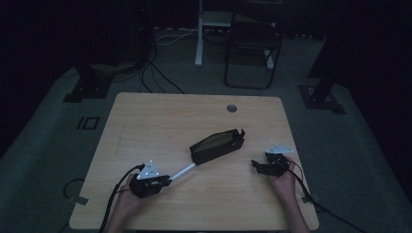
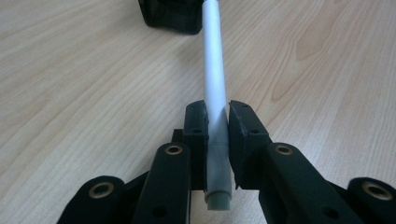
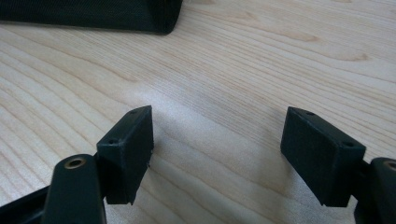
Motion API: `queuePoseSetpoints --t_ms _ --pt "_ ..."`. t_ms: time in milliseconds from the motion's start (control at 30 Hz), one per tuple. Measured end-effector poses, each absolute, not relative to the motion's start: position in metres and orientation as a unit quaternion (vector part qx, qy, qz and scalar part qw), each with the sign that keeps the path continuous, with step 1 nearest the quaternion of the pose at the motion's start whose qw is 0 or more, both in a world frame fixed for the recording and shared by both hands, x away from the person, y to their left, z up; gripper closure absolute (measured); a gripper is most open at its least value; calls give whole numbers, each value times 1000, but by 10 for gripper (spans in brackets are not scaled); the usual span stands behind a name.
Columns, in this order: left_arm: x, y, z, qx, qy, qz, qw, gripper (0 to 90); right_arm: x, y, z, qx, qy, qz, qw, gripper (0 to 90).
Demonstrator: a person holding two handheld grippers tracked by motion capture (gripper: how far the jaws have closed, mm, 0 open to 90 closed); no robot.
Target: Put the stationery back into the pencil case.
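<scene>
Left gripper view | left claw (image 2: 217, 126) clamps white pen (image 2: 214, 70), tip at black pouch (image 1: 217, 144) mid-worktop (image 1: 145, 126) | right claw (image 3: 218, 158) wide, empty | risk: unheld pouch slides away from pen's push

1. Light wooden rectangular table (image 1: 145, 126) w/ round grey cable grommet (image 1: 231, 108) near far edge.
2. Black folding metal chair (image 1: 252, 53) beyond table.
3. White desk leg (image 1: 198, 34) beside chair.
</scene>
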State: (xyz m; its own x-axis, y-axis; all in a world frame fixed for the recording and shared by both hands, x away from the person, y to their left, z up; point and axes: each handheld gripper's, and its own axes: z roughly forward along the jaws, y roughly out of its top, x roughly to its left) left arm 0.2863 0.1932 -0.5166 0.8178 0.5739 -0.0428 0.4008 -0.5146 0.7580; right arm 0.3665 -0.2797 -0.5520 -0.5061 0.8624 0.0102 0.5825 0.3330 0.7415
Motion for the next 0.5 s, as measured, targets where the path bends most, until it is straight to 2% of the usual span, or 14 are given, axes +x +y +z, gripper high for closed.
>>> queuePoseSetpoints --t_ms 500 --pt "288 195 -500 858 274 130 414 787 366 -280 -552 456 792 354 198 252"
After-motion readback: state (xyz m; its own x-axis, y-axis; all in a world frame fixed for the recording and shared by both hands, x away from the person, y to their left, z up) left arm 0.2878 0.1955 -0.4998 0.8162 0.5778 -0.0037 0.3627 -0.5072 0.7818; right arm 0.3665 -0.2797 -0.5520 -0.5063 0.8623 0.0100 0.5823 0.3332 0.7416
